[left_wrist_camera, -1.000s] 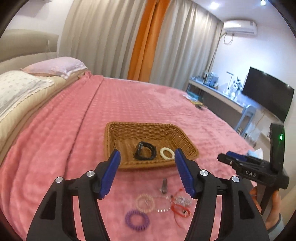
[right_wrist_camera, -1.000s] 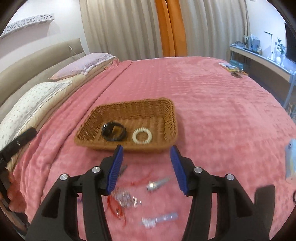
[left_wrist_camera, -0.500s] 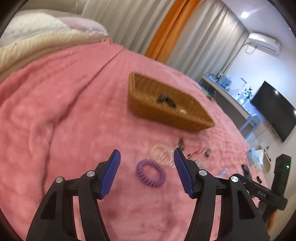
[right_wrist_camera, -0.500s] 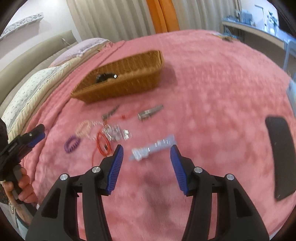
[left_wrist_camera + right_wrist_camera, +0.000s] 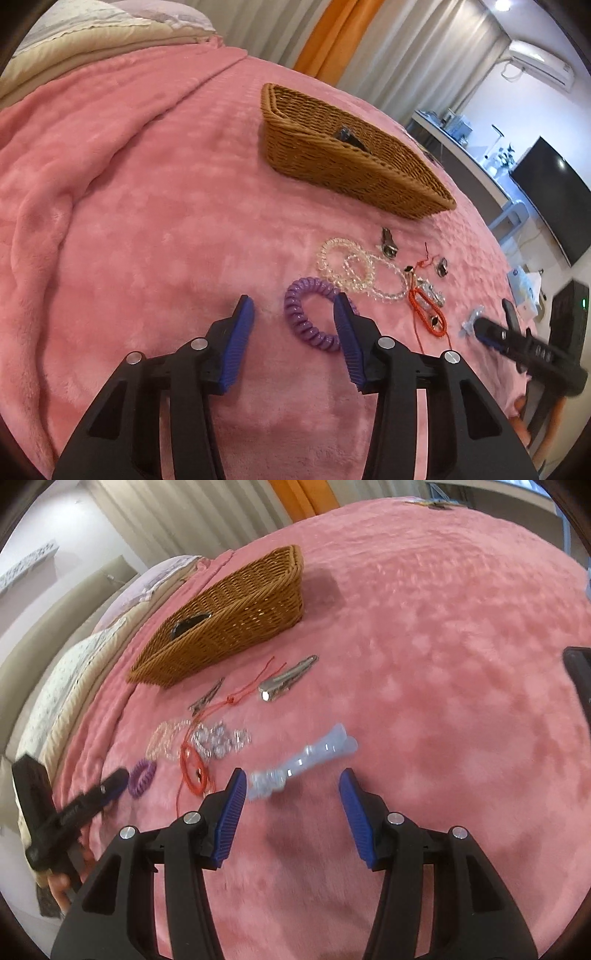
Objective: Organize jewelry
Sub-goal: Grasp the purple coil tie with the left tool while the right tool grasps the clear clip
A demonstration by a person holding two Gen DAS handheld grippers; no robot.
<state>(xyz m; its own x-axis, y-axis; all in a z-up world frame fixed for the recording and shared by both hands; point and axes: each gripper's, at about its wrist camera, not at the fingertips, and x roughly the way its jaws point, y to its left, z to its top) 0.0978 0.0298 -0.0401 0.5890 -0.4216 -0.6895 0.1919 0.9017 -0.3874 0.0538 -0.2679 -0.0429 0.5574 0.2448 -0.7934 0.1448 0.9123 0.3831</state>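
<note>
The bed (image 5: 155, 206) is my work surface: its soft pink blanket keeps the small pieces from rolling, so they lie where they were dropped. Ahead of both grippers sits the basket (image 5: 343, 173), the likely home for everything, with a dark band already poking above its rim; its floor is hidden from me at this angle.

Between basket and grippers the loose jewelry is scattered: clear bead bracelets (image 5: 345, 264), a red cord (image 5: 424, 314), two metal clips and a sparkly piece, all close together and partly overlapping.

My left gripper (image 5: 293, 317) is angled down at the purple coil tie (image 5: 312, 314), which lies between the blue pads toward the right one. The jaws are closing, not yet pressing it as far as I can see.

My right gripper (image 5: 291, 790) is half spread, empty, pointing at the pale blue clip (image 5: 303, 764) just beyond its tips, lined up for a pick, I judge.
</note>
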